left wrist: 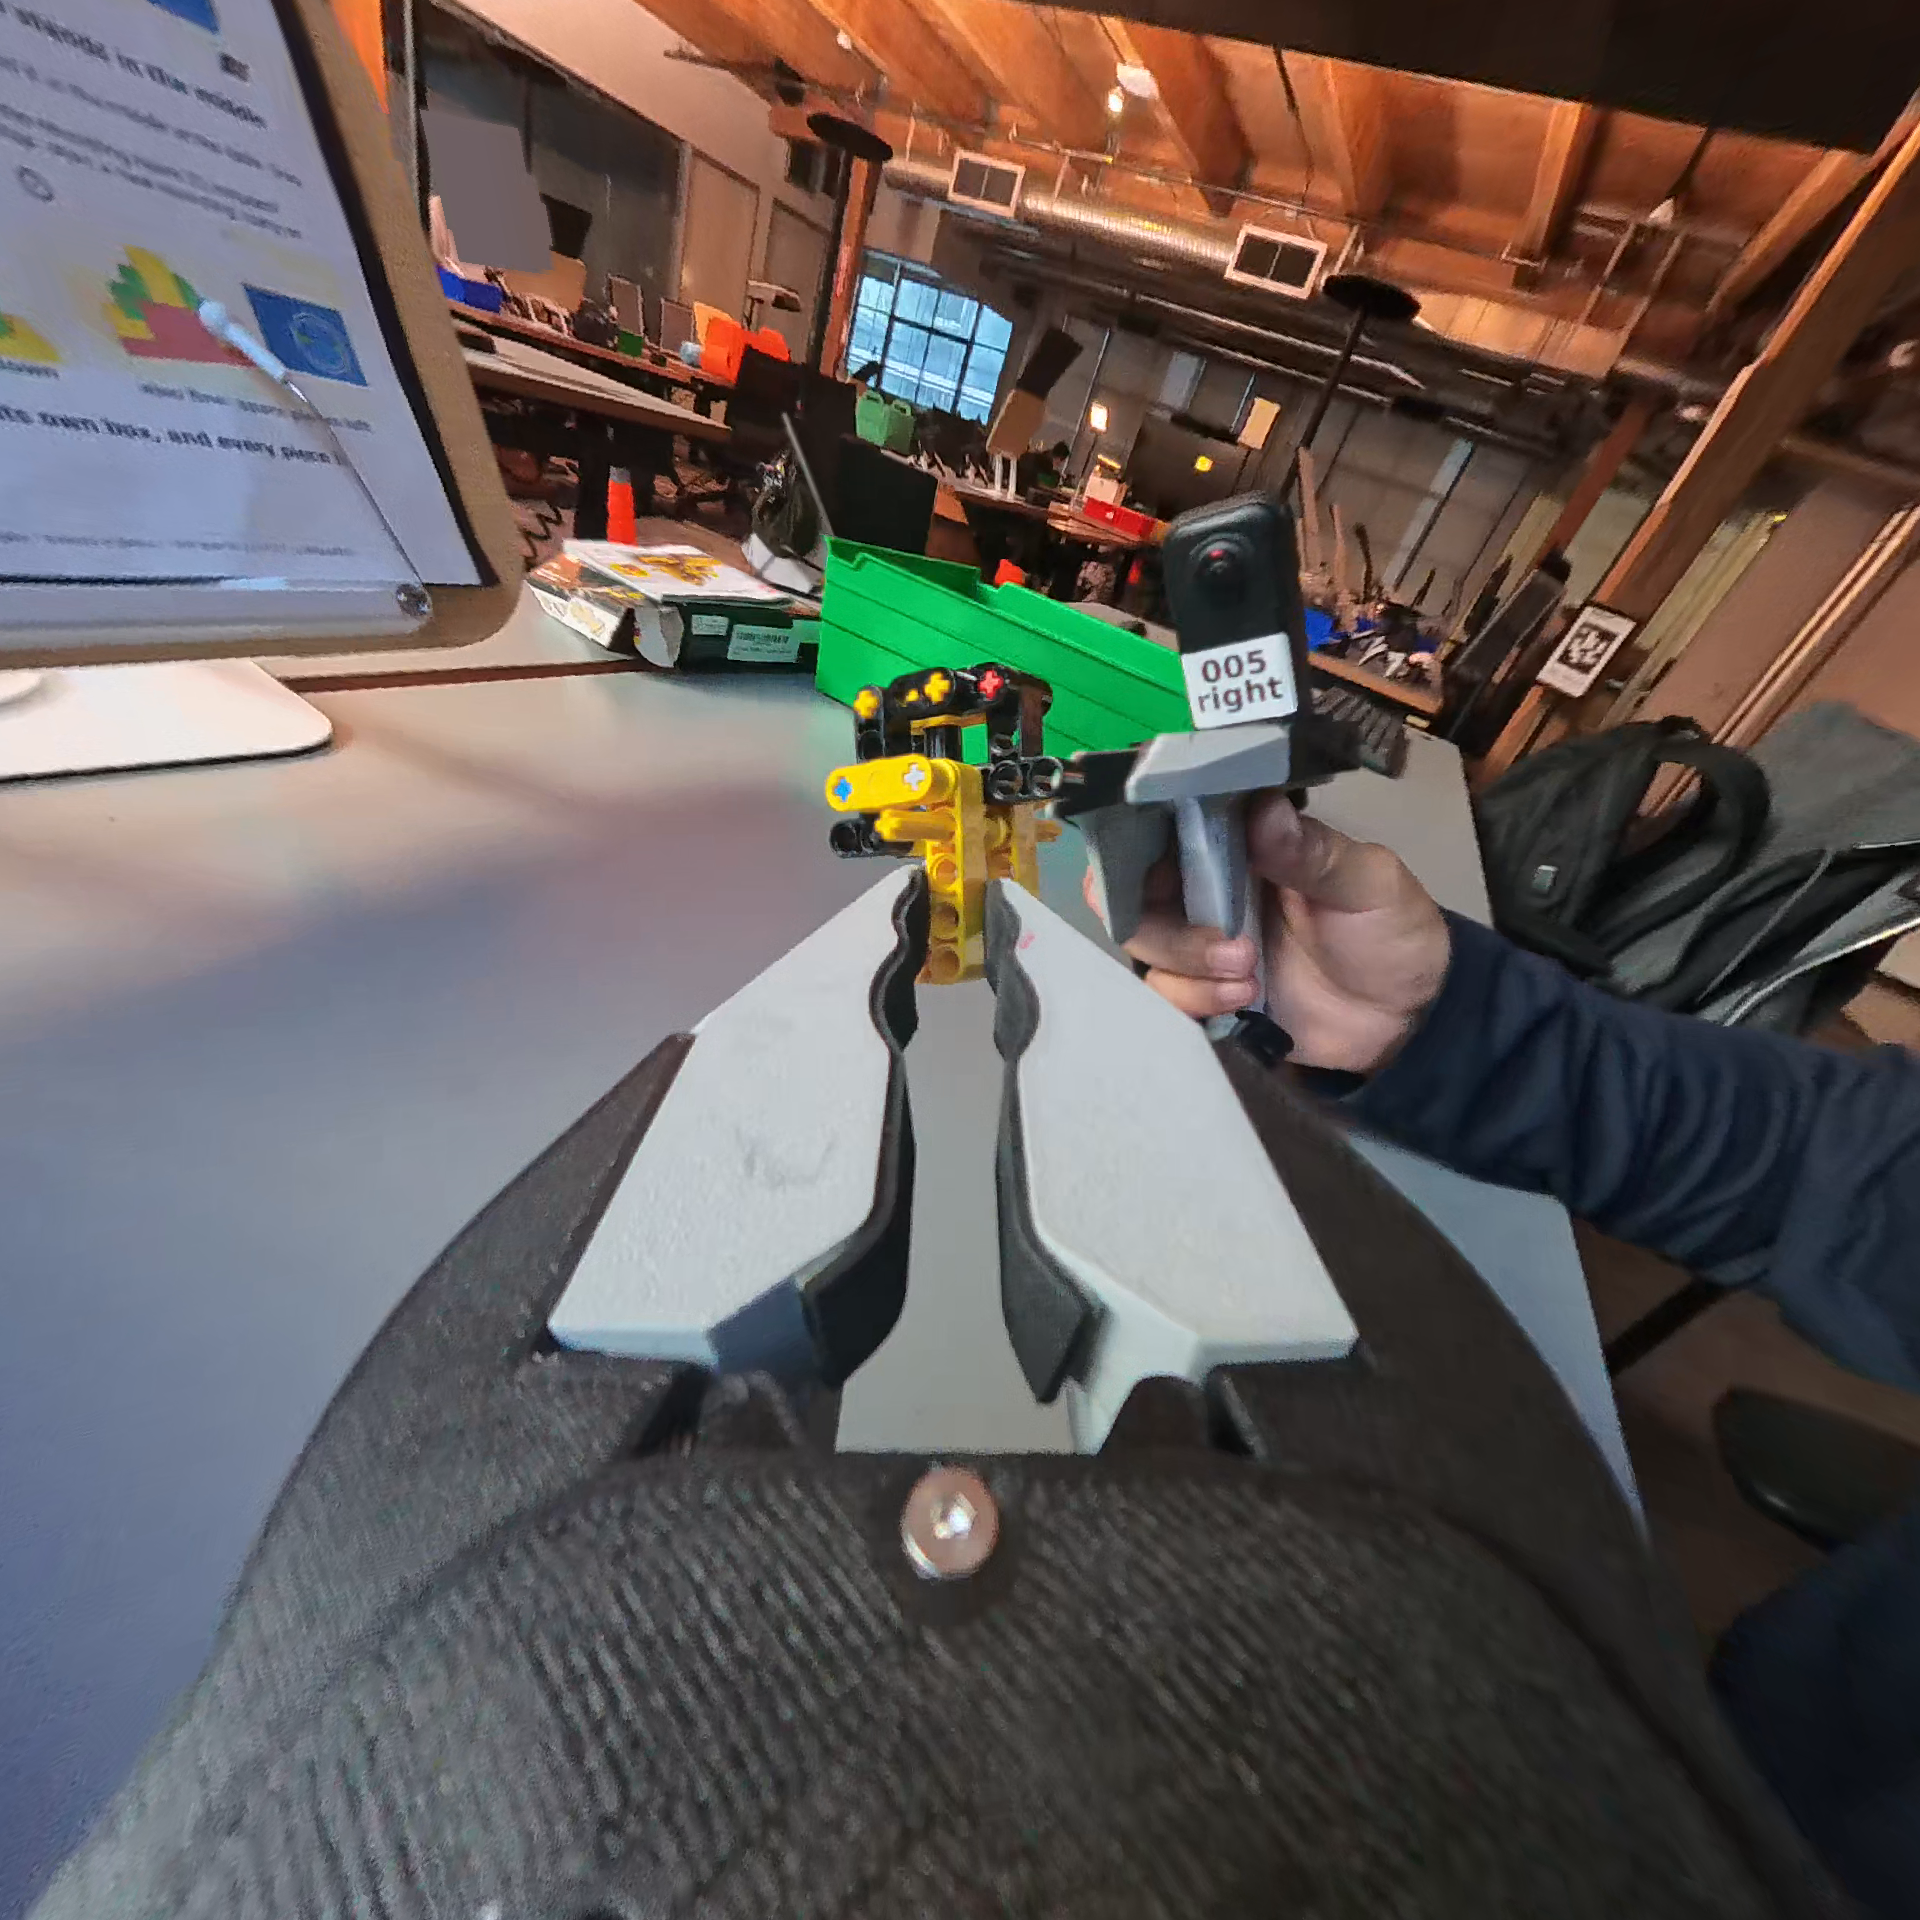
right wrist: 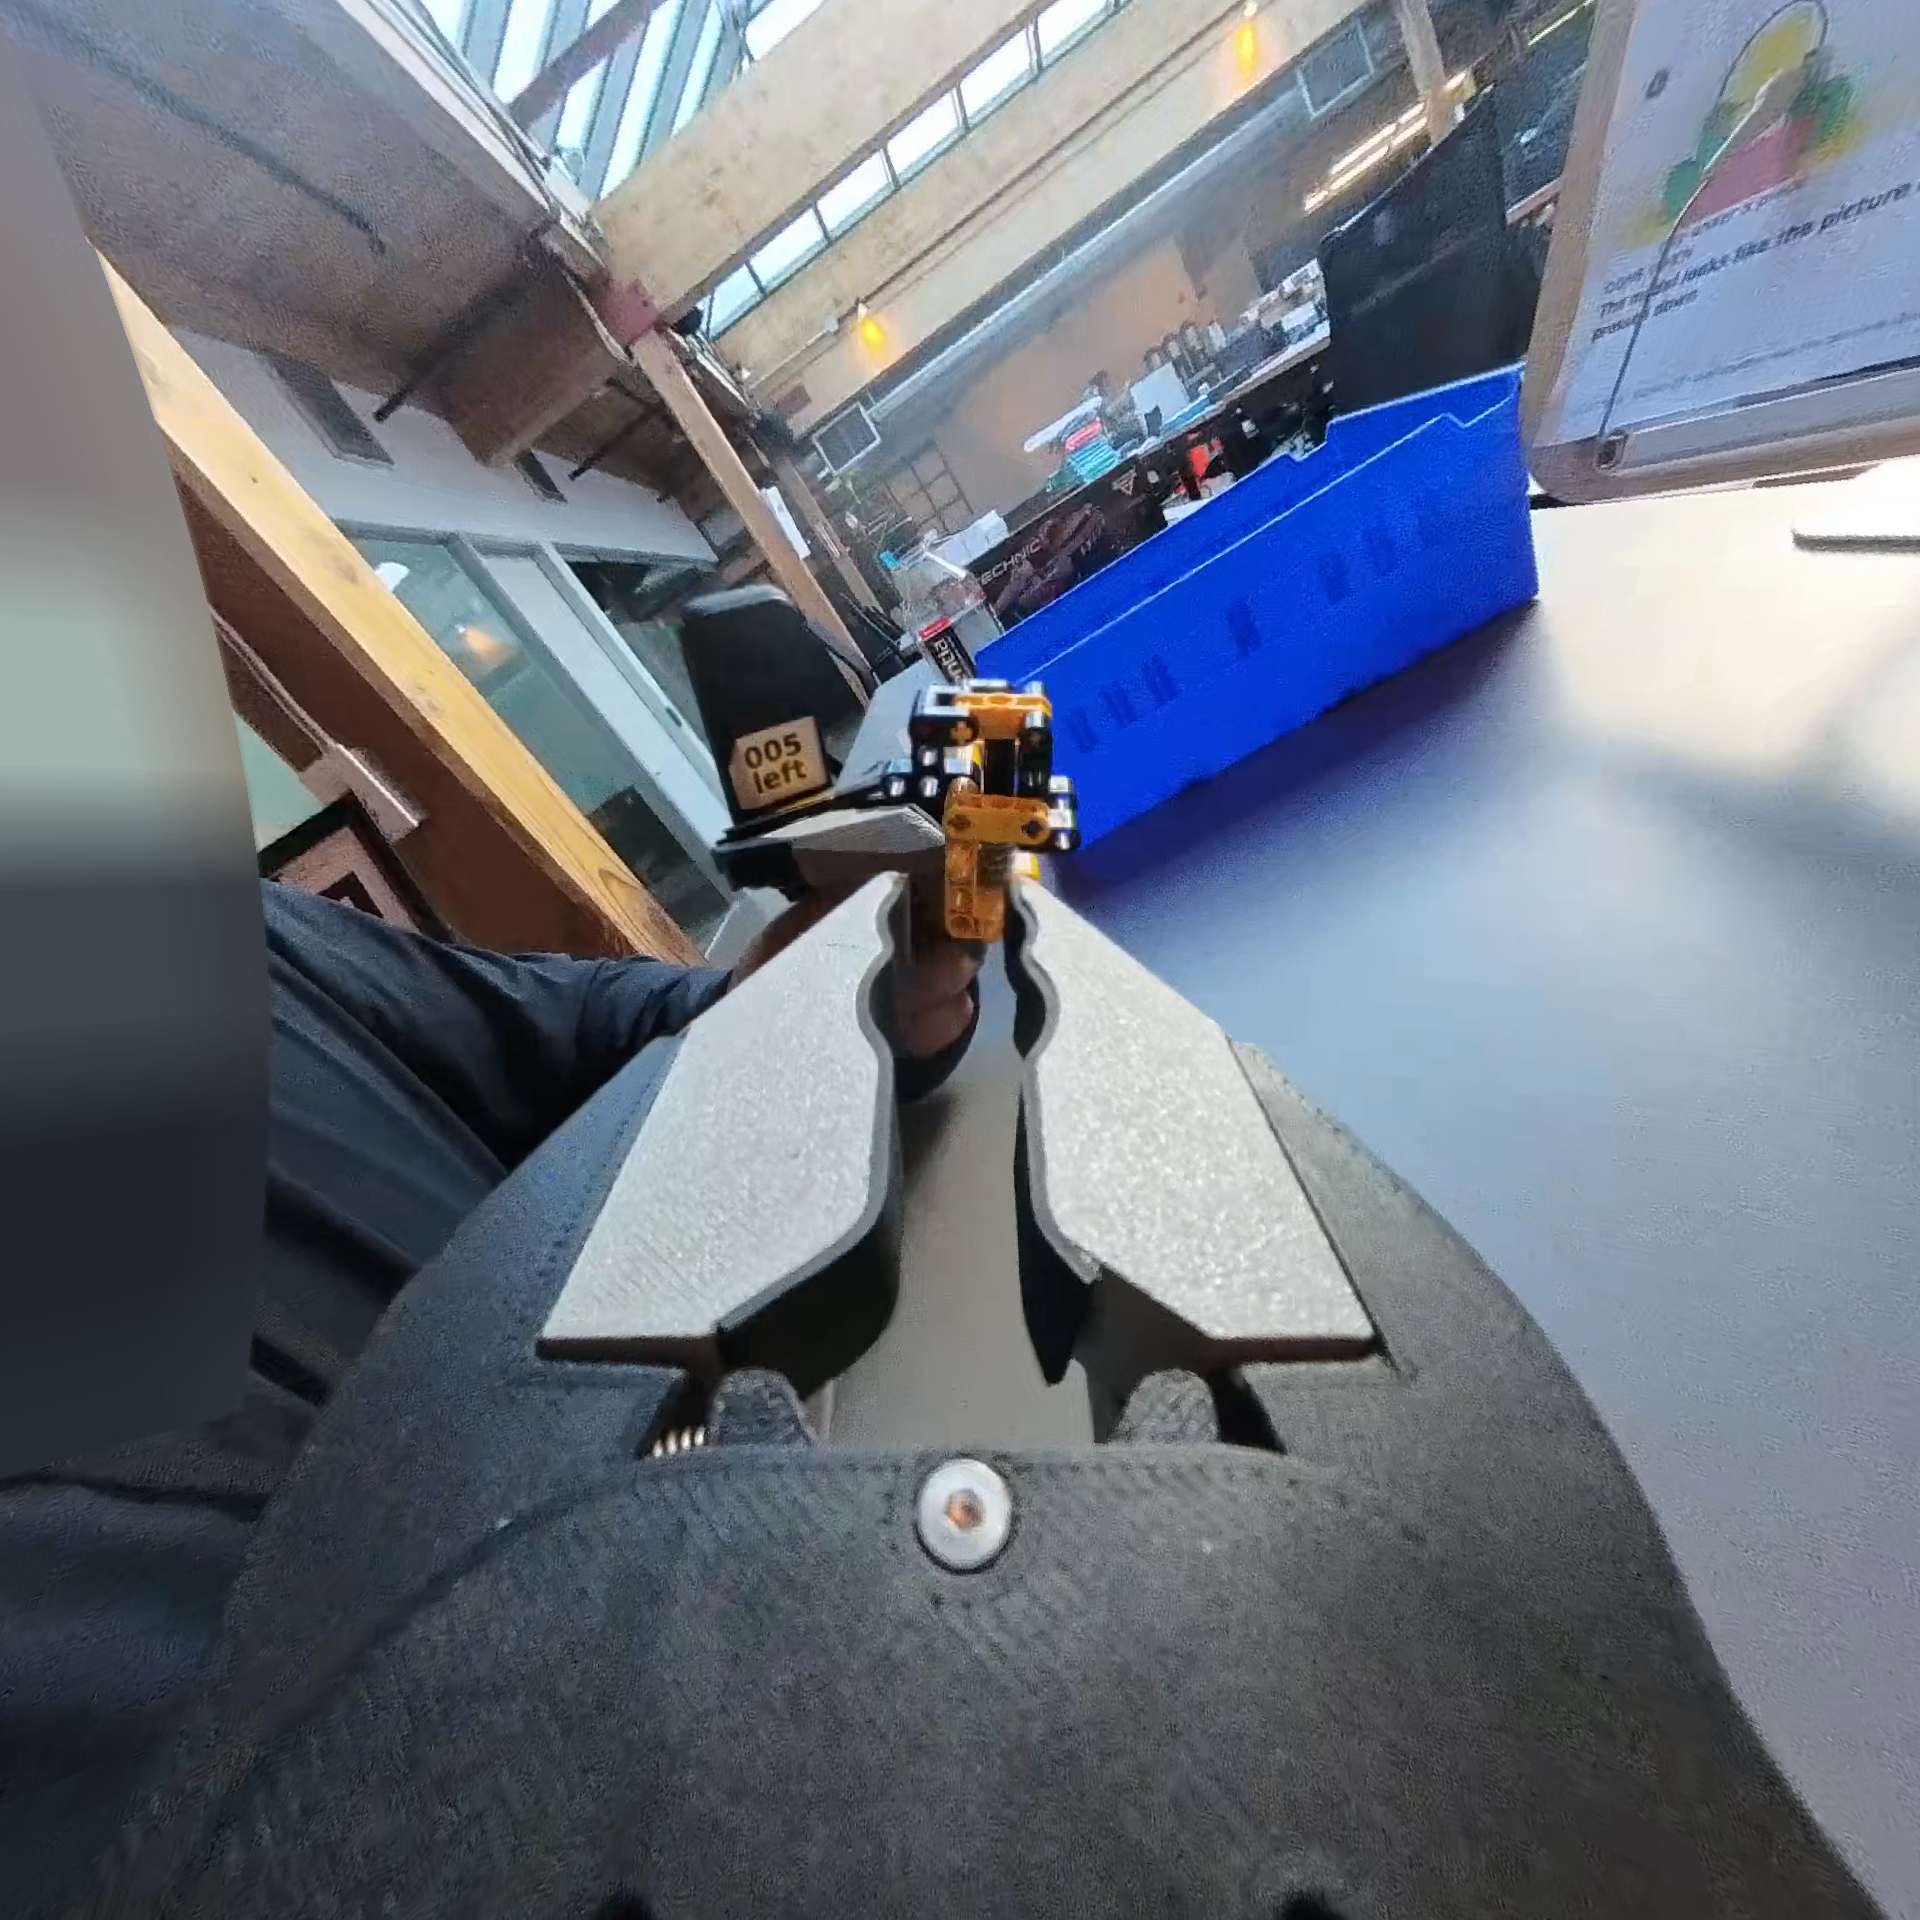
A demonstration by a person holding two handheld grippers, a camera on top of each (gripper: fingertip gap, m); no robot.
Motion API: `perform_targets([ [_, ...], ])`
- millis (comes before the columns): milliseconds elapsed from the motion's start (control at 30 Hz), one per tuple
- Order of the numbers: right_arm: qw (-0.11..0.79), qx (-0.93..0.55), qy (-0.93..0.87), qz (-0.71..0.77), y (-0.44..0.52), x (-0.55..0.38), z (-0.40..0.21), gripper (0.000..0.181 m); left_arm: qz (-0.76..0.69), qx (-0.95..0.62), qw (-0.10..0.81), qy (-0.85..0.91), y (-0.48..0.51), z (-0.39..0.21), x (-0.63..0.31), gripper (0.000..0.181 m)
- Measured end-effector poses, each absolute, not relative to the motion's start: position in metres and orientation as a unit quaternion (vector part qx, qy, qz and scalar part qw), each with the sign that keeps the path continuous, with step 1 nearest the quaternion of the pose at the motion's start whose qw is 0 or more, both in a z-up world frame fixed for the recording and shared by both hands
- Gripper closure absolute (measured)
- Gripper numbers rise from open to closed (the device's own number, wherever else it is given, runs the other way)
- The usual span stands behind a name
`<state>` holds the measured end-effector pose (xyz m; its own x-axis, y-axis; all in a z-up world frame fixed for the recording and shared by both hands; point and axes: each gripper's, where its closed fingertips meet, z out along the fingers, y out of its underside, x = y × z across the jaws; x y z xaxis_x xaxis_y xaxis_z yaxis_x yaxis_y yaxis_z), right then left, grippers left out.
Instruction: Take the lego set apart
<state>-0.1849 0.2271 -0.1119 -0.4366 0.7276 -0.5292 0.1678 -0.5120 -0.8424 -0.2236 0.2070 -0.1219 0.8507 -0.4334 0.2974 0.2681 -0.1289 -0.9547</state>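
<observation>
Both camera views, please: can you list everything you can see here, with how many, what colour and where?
lego set: one, yellow and black, held in the air above the table between both claws.
table: one, grey, under everything.
green bin: one, on the table behind the lego set in the left view.
blue bin: one, on the table in the right view.
instruction sheet in a stand: one, white, at the table's far-left side.
box: one, dark printed cardboard, beside the green bin.
backpack: one, black, off the table's right edge.
left claw: grey, shut on the yellow beam.
right claw: grey, gripping the same set.
hand: one, dark sleeve, holding the right claw.
</observation>
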Motion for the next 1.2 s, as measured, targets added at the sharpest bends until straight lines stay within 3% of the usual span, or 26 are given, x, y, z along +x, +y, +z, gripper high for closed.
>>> perform_targets([
  [200,0.212,-0.486,-0.478,0.700,0.218,-0.190,-0.111,0.153,-0.327,-0.687,0.644,0.080,0.206,-0.125,-0.205,0.173],
  [567,0.217,-0.488,-0.522,0.665,0.210,-0.189,-0.123,0.160,-0.330,-0.701,0.619,0.124,0.203,-0.133,-0.192,0.173],
  [967,0.261,-0.503,-0.578,0.587,0.212,-0.191,-0.143,0.160,-0.232,-0.754,0.591,0.167,0.200,-0.152,-0.211,0.145],
  [1033,0.259,-0.477,-0.603,0.585,0.203,-0.190,-0.145,0.159,-0.247,-0.750,0.585,0.186,0.196,-0.151,-0.207,0.137],
  [1067,0.259,-0.466,-0.610,0.586,0.201,-0.189,-0.145,0.159,-0.272,-0.746,0.571,0.207,0.190,-0.152,-0.200,0.142],
  [1133,0.258,-0.454,-0.629,0.576,0.197,-0.188,-0.150,0.159,-0.309,-0.751,0.538,0.226,0.183,-0.158,-0.195,0.130],
  [1200,0.251,-0.446,-0.649,0.563,0.193,-0.188,-0.158,0.160,-0.349,-0.732,0.536,0.235,0.175,-0.153,-0.193,0.133],
])
